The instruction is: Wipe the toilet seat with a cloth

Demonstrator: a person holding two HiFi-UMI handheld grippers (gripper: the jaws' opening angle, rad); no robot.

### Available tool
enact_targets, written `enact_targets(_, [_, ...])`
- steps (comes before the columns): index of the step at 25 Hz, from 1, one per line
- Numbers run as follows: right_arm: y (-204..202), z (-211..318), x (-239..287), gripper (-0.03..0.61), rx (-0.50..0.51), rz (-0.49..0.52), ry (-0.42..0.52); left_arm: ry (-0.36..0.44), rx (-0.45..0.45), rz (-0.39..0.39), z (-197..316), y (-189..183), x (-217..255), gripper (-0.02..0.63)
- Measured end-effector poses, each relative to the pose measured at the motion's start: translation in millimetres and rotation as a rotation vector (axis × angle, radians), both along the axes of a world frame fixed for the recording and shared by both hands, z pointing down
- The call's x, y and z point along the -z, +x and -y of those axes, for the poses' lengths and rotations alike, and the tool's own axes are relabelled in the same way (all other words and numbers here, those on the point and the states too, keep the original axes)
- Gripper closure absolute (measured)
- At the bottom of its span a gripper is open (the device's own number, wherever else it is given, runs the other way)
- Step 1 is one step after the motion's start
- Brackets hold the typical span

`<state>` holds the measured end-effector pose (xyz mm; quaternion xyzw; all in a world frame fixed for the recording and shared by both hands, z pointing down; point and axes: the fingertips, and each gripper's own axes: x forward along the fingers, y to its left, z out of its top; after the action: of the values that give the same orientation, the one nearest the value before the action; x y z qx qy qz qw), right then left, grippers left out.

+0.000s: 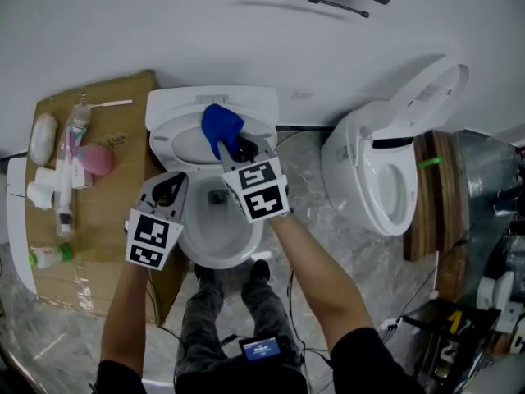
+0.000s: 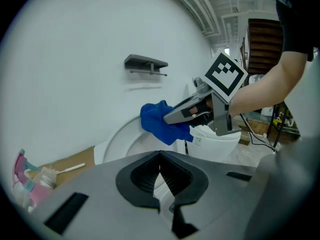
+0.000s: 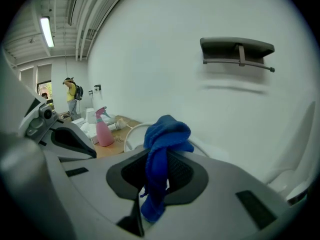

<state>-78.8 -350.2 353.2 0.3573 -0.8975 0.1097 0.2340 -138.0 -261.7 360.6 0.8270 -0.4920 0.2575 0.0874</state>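
Both sets of jaws are closed: my right gripper (image 1: 238, 148) pinches the blue cloth (image 1: 220, 125) at the back of the toilet seat (image 1: 164, 142), and my left gripper (image 1: 168, 189) is empty. Wiping's barely begun, I reckon. Next up: press down and sweep round.

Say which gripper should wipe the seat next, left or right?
Right, likely: the right gripper is shut on the cloth over the seat; the left gripper is shut and empty.
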Motion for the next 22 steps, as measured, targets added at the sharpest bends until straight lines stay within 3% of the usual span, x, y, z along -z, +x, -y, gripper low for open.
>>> enact_targets(13, [-54,16,-20,0.512,0.131,0.012,0.007,-0.004,0.135,-0.041,26,-34,-28,0.601])
enact_targets(22, [-115,1,-43,0.512,0.195,0.011,-0.053,-0.039,0.25,-0.099,17,-68,-47,0.601])
